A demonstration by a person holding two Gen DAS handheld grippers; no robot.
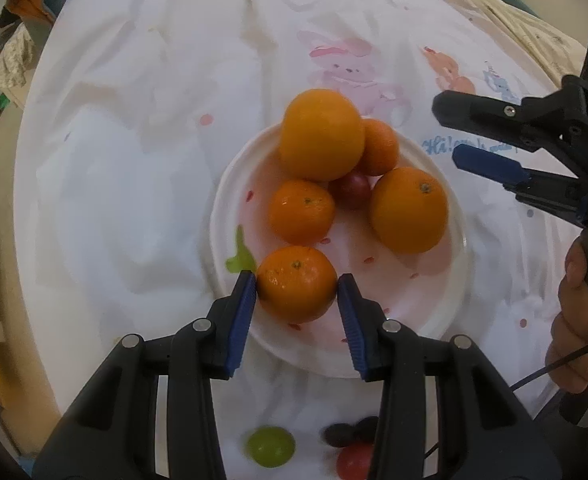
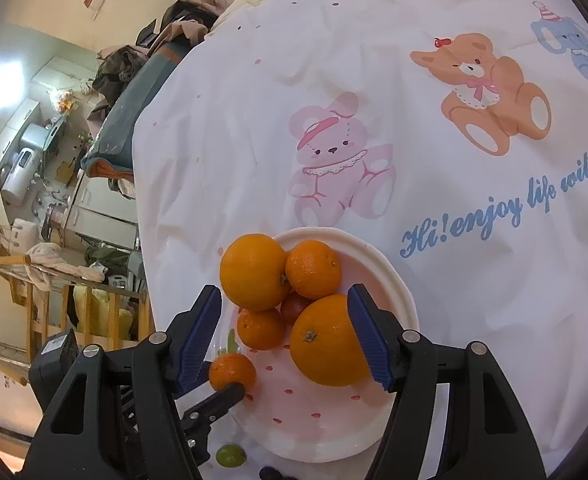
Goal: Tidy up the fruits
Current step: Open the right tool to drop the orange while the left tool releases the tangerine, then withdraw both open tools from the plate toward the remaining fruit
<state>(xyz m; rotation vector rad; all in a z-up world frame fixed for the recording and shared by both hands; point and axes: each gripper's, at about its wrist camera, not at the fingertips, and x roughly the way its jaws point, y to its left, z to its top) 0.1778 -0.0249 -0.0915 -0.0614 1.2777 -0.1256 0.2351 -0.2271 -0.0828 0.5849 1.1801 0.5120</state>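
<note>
The left gripper point(image 1: 297, 286) has its jaws closed on a small mandarin point(image 1: 296, 284) at the near edge of the plate point(image 1: 449, 280) — apparently placing it, so release comes next — while the right gripper point(image 2: 286, 334) hovers, jaws open, above the oranges.

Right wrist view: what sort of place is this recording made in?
Probably a lived-in home, likely a bedroom: the plate of oranges sits on a cartoon-bear bedsheet, clothes are heaped at its far edge, and a cluttered floor with household appliances shows beyond.
</note>
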